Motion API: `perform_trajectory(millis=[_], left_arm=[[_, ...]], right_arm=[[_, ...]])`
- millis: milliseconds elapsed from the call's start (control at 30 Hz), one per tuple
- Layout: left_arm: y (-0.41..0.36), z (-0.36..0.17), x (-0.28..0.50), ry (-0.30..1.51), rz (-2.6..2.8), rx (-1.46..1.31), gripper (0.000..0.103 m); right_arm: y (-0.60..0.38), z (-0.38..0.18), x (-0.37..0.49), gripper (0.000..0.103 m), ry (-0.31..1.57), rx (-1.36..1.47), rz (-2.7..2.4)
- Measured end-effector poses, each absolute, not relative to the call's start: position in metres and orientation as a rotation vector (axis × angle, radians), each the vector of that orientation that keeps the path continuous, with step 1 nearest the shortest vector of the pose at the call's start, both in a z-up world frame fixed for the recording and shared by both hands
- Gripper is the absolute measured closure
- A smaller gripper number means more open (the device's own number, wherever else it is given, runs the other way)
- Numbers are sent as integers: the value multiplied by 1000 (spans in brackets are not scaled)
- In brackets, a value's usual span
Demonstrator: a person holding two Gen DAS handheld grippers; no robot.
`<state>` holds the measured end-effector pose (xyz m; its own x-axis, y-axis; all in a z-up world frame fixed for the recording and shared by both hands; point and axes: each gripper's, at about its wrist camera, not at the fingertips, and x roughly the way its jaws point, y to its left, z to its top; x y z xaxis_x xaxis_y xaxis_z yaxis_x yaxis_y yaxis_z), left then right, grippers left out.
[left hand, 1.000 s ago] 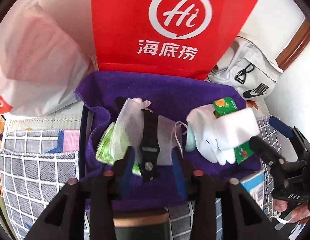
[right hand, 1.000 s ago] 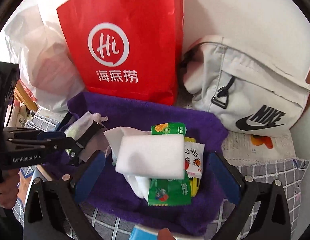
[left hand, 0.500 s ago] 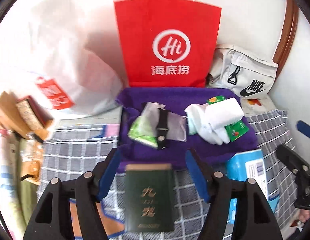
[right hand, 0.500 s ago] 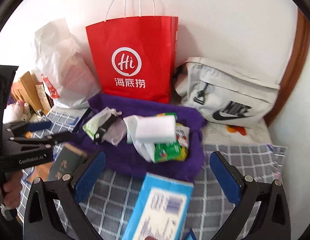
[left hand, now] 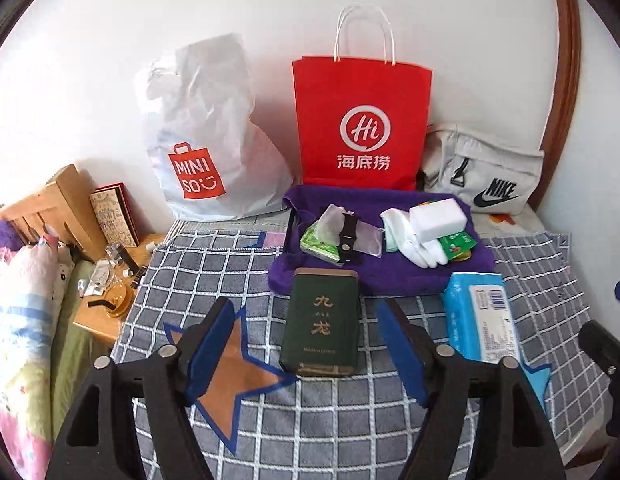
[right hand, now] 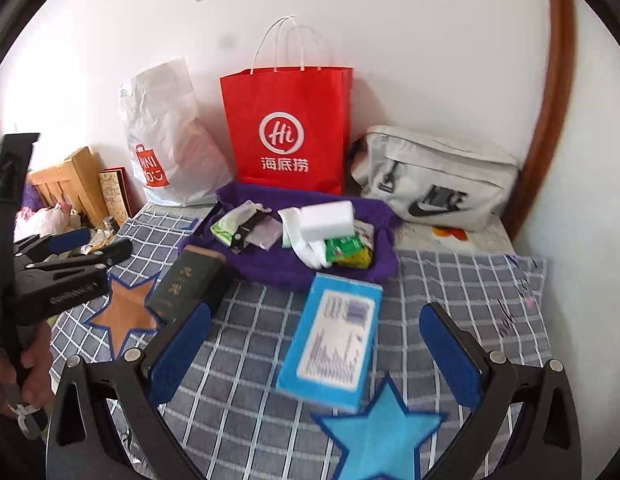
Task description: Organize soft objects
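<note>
Both grippers hung above the checked cloth (left hand: 214,276) with nothing between their pads: the left gripper (left hand: 306,356), jaws opening, over the green tin (left hand: 322,320); the right gripper (right hand: 310,356), jaws wide apart, over the blue pack (right hand: 334,340). Farther off, the soft items, white sponge (left hand: 438,218) and glove (left hand: 414,244), lay on the purple towel (left hand: 390,276). A good next reach would likely approach one item squarely, pads clear of its neighbours.

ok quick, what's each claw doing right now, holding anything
left claw: jaws opening, nothing gripped, dark green box lies on the blanket beyond it
right claw: open, empty
</note>
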<state>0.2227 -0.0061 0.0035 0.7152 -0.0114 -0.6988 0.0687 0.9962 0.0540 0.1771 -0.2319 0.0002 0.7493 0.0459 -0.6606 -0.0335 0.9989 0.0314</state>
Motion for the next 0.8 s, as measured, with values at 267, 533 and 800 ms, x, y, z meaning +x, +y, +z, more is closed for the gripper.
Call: perform_trajectory(millis=[267,533,800], left_arm=[[-10,11,157,726,-60,46,3],[-27,16,108,680,-88,107,2],[-31,28,91,644,-96,95,2]], right_arm=[[-239,-4,106,0,711,78,-5],[-254,-4,51,0,685,113,-31],[-258,0,33,0,663,109,-54]])
